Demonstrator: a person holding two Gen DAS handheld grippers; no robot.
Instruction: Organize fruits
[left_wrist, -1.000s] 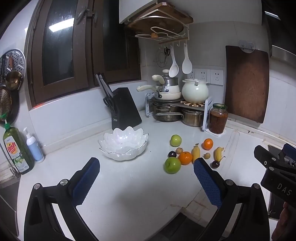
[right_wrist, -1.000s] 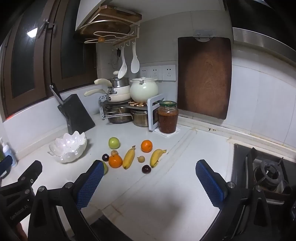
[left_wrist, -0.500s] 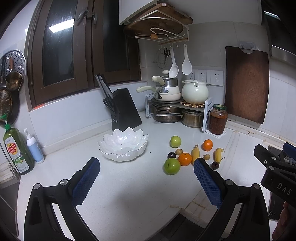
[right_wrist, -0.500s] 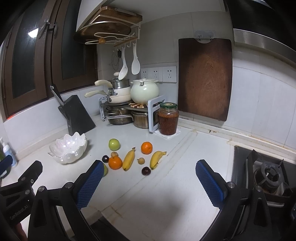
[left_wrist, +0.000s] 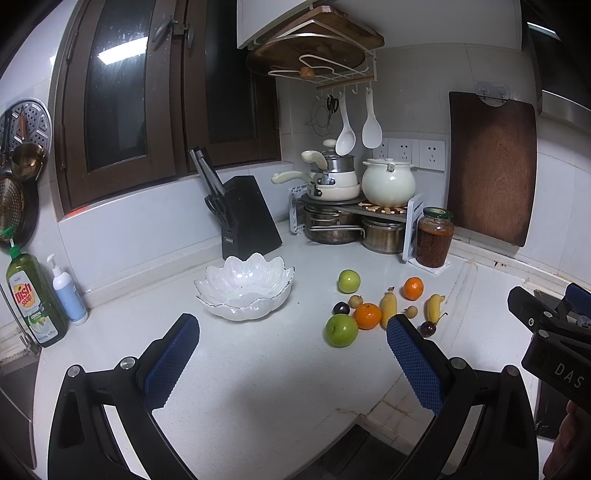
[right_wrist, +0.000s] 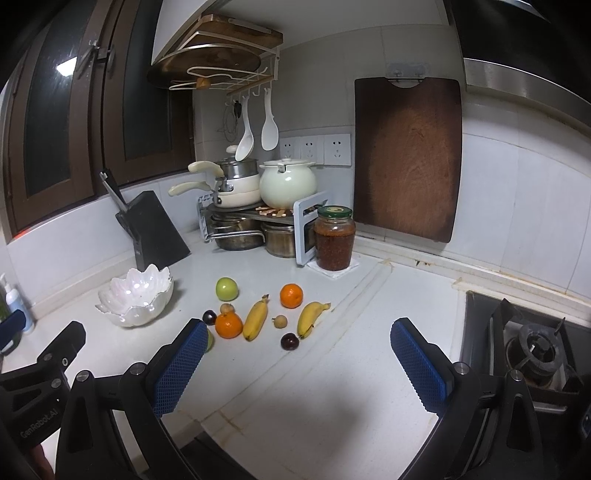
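Observation:
A white petal-edged bowl (left_wrist: 245, 291) (right_wrist: 137, 300) stands empty on the white counter. To its right lie loose fruits: two green apples (left_wrist: 341, 330) (right_wrist: 226, 288), two oranges (left_wrist: 367, 315) (right_wrist: 291, 295), two bananas (left_wrist: 434, 307) (right_wrist: 255, 319), dark plums (right_wrist: 289, 341) and small brown fruits (right_wrist: 280, 321). My left gripper (left_wrist: 291, 350) is open above the near counter, short of the bowl and fruits. My right gripper (right_wrist: 297, 356) is open too, hovering in front of the fruits with nothing between its fingers.
A black knife block (left_wrist: 248, 218) stands behind the bowl. A pot rack (left_wrist: 354, 214) and a jar of red preserve (right_wrist: 334, 238) fill the corner. A dish soap bottle (left_wrist: 35, 301) is far left, and a gas stove (right_wrist: 532, 350) is at the right.
Both grippers have drifted slightly; the bowl and fruits sit a little higher in both views. Nothing was grasped or moved.

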